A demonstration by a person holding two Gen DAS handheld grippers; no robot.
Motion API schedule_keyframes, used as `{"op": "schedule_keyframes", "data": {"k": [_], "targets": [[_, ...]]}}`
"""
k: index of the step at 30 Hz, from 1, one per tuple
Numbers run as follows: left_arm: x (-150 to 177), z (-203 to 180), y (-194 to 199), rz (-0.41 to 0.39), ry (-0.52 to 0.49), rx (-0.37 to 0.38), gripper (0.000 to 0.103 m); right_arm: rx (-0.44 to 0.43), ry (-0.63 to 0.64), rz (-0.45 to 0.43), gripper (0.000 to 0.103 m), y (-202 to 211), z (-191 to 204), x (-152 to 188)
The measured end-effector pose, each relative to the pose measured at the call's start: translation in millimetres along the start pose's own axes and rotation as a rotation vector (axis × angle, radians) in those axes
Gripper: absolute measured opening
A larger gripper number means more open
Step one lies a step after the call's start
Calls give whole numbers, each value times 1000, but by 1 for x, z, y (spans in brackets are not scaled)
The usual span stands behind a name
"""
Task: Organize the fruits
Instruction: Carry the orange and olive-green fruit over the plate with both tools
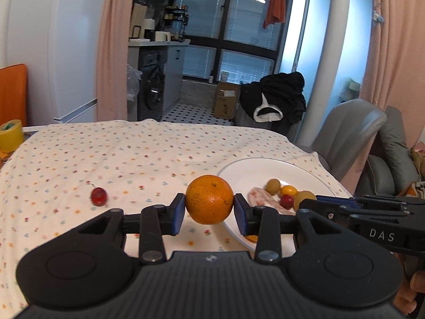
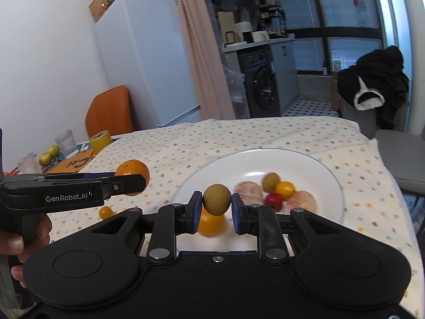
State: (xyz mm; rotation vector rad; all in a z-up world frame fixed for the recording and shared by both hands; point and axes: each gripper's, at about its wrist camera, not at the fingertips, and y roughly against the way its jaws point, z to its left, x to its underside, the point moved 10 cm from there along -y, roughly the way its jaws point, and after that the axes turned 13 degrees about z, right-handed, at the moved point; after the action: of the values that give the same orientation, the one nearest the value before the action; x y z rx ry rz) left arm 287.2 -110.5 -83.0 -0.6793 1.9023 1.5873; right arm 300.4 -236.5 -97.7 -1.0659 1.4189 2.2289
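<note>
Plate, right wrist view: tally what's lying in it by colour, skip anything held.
Pale peeled citrus pieces: 2
Brownish-green fruit: 1
Yellow tomato: 1
Red tomato: 1
Orange fruit: 1
Total in the plate: 6

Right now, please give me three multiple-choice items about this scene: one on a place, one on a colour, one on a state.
1. Where is the red cherry tomato that lies alone?
A. on the tablecloth, outside the plate
B. in a glass
C. on the chair

2. What colour is the plate?
A. blue
B. white
C. black

3. What is the left gripper doing?
A. open and empty
B. shut on the orange
C. shut on a cup

Answers: 1 A, it lies on the floral cloth left of the plate; 2 B, its rim is white; 3 B, both fingers press the orange's sides.
</note>
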Motion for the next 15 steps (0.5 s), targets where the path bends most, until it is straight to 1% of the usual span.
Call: {"op": "schedule_keyframes", "data": {"k": [10,15], "targets": [[1,-19,-20,30,-23,35,38,42,-59,5,22,10,-32,16],[-2,-27,-30,40,-34,47,38,49,-75,10,23,12,-41,21]]}}
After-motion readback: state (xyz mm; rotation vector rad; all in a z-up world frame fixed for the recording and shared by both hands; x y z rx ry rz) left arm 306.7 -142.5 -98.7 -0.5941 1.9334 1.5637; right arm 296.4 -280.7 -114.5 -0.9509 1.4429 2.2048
